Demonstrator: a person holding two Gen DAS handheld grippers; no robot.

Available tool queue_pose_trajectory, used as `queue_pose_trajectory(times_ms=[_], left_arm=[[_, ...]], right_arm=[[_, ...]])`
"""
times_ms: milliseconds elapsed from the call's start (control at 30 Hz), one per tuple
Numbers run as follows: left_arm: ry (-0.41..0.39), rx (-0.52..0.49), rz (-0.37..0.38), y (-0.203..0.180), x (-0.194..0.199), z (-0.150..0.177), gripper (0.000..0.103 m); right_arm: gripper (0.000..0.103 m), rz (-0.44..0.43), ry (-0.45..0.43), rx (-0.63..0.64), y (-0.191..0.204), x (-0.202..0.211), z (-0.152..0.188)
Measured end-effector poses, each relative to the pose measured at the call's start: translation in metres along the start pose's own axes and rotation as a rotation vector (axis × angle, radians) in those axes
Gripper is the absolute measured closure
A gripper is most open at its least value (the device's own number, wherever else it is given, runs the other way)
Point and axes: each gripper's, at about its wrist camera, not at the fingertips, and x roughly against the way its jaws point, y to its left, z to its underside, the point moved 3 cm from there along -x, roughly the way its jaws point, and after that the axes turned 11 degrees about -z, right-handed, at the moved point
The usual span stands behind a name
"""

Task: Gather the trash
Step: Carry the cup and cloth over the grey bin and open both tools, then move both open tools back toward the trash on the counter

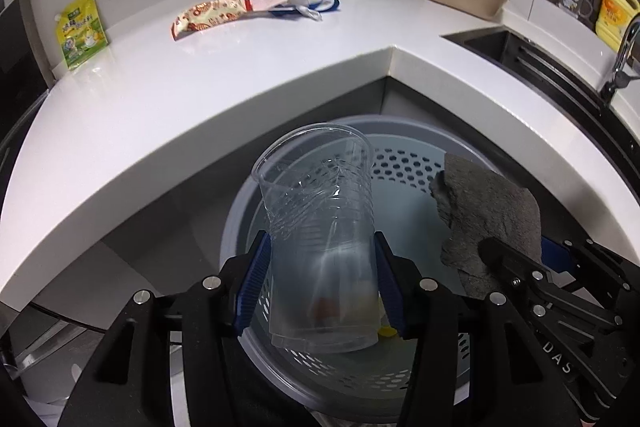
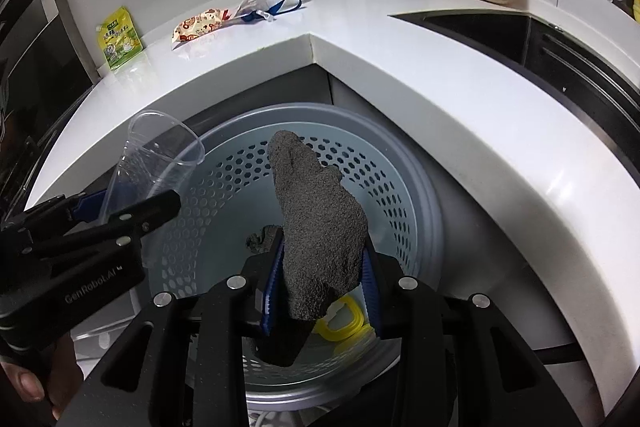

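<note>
Left gripper (image 1: 322, 283): gripping a crumpled clear plastic cup (image 1: 320, 227) by its lower half, rim pointing away, hanging over the perforated grey bin (image 1: 420, 167).
Right gripper (image 2: 320, 287): clamping a dark grey rag (image 2: 320, 231), also hanging above the bin's mouth.
Bin contents: a yellow ring-shaped piece (image 2: 340, 319) is lying at the bottom.
Step in hand: likely dropping both pieces.
Doing it well: keeping each load inside the rim, parting the jaws fully so the rag is not snagging on the blue pads (image 2: 270, 291).
Remaining: a snack wrapper (image 1: 210, 17) and a green pouch (image 1: 80, 31) are waiting on the white counter (image 1: 240, 87).

Crumpled clear cup (image 1: 320, 227) over perforated bin (image 1: 412, 167)
</note>
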Motion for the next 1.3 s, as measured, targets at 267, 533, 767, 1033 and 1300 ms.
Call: queue_pose_trajectory(times_ms=[267, 533, 767, 1033, 1300], left_arm=[[0.029, -0.005, 0.007, -0.003, -0.006, 0.005, 0.051], [0.019, 0.000, -0.005, 0.000, -0.004, 0.005, 0.038], [0.014, 0.019, -0.023, 0.007, -0.003, 0.003, 0.028], [0.011, 0.021, -0.033, 0.008, -0.003, 0.004, 0.028], [0.005, 0.020, -0.032, 0.007, -0.003, 0.003, 0.028]], right_arm=[[0.069, 0.003, 0.019, 0.026, 0.004, -0.003, 0.001], [0.054, -0.004, 0.007, 0.023, 0.002, -0.002, 0.000], [0.034, 0.011, -0.076, 0.017, -0.001, 0.014, -0.004], [0.034, 0.016, -0.079, 0.007, -0.002, 0.013, -0.002], [0.034, 0.019, -0.079, 0.006, -0.002, 0.013, -0.002]])
